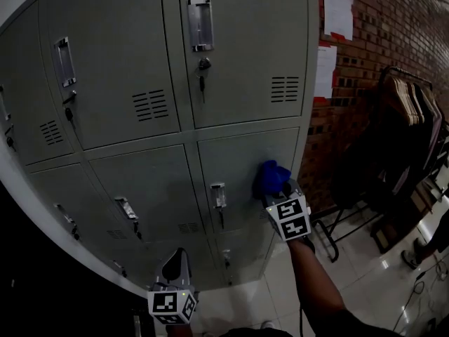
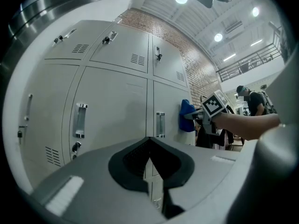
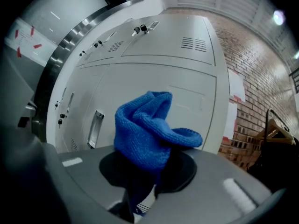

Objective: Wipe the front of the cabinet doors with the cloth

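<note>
A bank of grey metal cabinet doors (image 1: 238, 55) fills the head view. My right gripper (image 1: 275, 188) is shut on a bunched blue cloth (image 1: 270, 176), which is pressed against the lower right door (image 1: 242, 161) near its right edge. In the right gripper view the blue cloth (image 3: 149, 129) bulges up out of the jaws in front of that door (image 3: 187, 101). My left gripper (image 1: 175, 264) hangs low in front of the bottom doors, shut with nothing in it. The left gripper view shows the closed left gripper (image 2: 149, 164) and, beyond it, the cloth (image 2: 187, 116) on the door.
A brick wall (image 1: 382, 27) with paper notices (image 1: 338, 9) stands right of the cabinet. A dark rack with hanging items (image 1: 403, 132) stands on the shiny floor at the right. Each door has a metal handle (image 1: 200, 23) and key lock. A person (image 2: 250, 101) stands far off.
</note>
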### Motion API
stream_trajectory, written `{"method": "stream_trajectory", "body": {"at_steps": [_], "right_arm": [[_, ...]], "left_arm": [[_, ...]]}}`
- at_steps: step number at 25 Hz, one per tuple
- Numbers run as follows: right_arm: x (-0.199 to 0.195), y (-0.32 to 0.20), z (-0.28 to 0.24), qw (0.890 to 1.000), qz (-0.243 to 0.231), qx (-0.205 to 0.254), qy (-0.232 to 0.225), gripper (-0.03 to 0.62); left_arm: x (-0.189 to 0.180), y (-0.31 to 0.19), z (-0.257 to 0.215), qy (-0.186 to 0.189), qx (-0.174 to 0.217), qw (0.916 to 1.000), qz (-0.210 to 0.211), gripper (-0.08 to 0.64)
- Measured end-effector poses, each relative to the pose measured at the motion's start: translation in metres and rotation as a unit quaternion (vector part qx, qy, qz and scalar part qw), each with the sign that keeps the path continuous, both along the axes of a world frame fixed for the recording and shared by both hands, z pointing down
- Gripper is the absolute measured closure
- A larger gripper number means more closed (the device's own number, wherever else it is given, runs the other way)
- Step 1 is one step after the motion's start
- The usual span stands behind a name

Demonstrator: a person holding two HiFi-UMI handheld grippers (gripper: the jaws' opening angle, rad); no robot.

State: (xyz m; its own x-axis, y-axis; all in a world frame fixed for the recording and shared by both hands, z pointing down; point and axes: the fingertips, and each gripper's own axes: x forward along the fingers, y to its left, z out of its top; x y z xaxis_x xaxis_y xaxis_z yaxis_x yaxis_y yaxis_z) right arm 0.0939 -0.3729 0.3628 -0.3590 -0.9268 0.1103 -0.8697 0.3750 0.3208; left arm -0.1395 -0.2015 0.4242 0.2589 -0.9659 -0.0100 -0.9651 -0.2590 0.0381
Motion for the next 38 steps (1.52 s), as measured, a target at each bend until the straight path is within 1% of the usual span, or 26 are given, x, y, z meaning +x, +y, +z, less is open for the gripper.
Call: {"method": "stream_trajectory", "body": {"at_steps": [3, 13, 16, 18, 21, 26, 30, 34, 36, 38], "right_arm": [[0.016, -0.003, 0.001, 1.0, 0.016, -0.001, -0.002, 0.506], [0.071, -0.011, 0.005, 0.997, 0.072, -0.008, -0.011, 0.506], [0.071, -0.006, 0.004, 0.997, 0.076, -0.006, -0.014, 0.508], [0.055, 0.002, 0.001, 0.998, 0.053, 0.0, -0.027, 0.508], [0.014, 0.014, 0.0, 0.999, 0.0, 0.002, -0.041, 0.508], [-0.063, 0.025, 0.012, 0.997, -0.075, -0.008, -0.031, 0.508], [-0.112, 0.035, 0.023, 0.992, -0.122, -0.019, -0.02, 0.508], [-0.147, 0.039, 0.033, 0.988, -0.15, -0.023, -0.003, 0.508], [-0.156, 0.036, 0.039, 0.988, -0.151, -0.025, 0.012, 0.508], [-0.157, 0.031, 0.043, 0.989, -0.141, -0.028, 0.026, 0.509]], "left_arm": [[-0.006, 0.0, -0.002, 0.001, 0.002, 1.0, -0.009, 0.543], [-0.003, 0.001, -0.002, 0.0, 0.002, 1.0, -0.005, 0.541], [-0.002, 0.001, 0.0, -0.001, 0.001, 1.0, -0.003, 0.543], [0.002, 0.001, -0.002, -0.001, 0.001, 1.0, 0.002, 0.541], [0.004, 0.0, 0.001, 0.0, 0.0, 1.0, 0.006, 0.541], [0.002, 0.001, 0.001, 0.0, 0.001, 1.0, 0.006, 0.541], [-0.007, 0.003, 0.001, 0.001, 0.002, 1.0, -0.003, 0.541], [-0.02, 0.004, 0.004, 0.001, 0.003, 0.9999, -0.014, 0.543], [-0.023, 0.005, 0.004, 0.002, 0.003, 0.9998, -0.018, 0.541], [-0.026, 0.006, 0.002, 0.003, 0.004, 0.9998, -0.021, 0.541]]}}
